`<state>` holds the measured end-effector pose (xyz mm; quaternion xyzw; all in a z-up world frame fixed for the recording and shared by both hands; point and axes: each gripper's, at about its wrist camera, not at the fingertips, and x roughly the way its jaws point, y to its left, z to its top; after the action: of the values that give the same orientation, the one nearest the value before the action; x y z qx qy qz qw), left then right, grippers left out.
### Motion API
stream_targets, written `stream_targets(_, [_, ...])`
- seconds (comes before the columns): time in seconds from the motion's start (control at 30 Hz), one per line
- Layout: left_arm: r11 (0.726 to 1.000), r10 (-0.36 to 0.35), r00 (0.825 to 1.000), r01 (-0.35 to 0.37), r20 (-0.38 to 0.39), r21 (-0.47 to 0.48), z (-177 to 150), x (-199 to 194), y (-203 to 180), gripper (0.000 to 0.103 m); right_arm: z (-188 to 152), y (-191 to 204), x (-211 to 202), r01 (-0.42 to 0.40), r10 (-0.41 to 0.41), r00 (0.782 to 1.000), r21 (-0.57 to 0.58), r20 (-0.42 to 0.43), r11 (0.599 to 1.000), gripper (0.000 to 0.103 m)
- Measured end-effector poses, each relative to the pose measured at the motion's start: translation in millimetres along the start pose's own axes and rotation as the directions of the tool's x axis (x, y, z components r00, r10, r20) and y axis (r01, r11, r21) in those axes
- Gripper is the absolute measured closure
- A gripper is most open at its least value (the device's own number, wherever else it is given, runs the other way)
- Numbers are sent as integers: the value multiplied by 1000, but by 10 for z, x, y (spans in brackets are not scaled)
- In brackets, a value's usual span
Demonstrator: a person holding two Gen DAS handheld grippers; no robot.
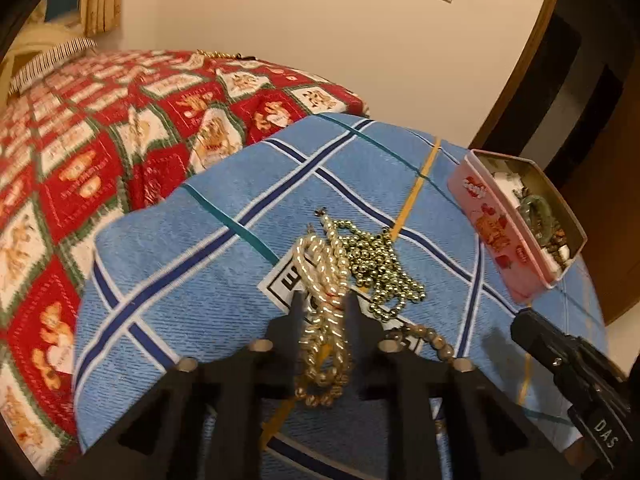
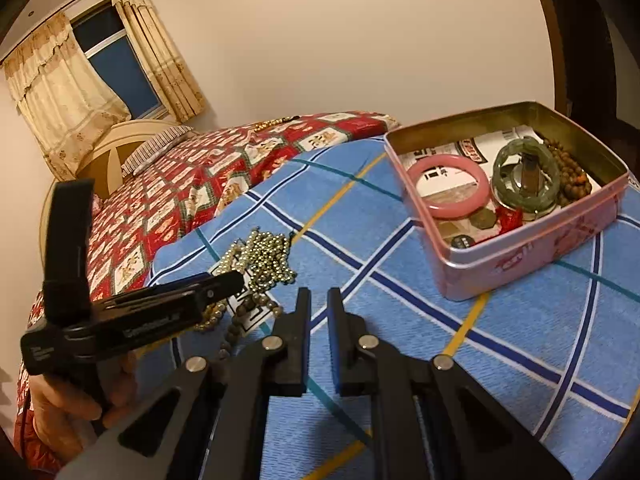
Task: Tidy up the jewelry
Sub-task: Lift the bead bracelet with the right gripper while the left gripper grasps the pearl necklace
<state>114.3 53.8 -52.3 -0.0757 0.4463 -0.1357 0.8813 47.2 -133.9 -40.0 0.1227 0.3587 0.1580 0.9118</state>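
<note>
Two fingers of the left hand-held gripper pinch (tightly) the pearl necklace.

in front of the black left gripper lie a cream pearl necklace and a gold bead chain, on a blue cloth with navy, white, teal and yellow lines. to its right a pink tin holds a pink bangle and a green one. to its left, a red, white and green quilt.

Left gripper sat at lower centre, jaws pinched on pearl strand. Right gripper, lower centre, was closed, empty.
</note>
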Motion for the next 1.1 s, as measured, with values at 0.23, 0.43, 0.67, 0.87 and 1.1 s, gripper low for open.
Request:
stream_targets(0.23, [998,-23,985,32,172,-52,-61,-355,121,98,-6,-17,-21,-25,25,1000,10,2,1000,53])
stream_targets(0.43, [999,20,966,-10,259,-38,-163,-609,152,98,-25,167,64,-57,54,998,-67,-42,996,45])
stream_targets(0.67, [997,76,989,-77,128,1,-141,-416,163,86,-83,512,404,-48,4,981,-223,-195,974,44])
stream_targets(0.87, [995,74,988,-82,134,53,-161,-434,77,39,-149,683,467,38,-117,975,-375,-191,926,62])
stream_targets(1.1, [984,144,989,-148,43,104,-134,-199,-30,39,-73,325,354,0,-44,981,-228,-190,974,83])
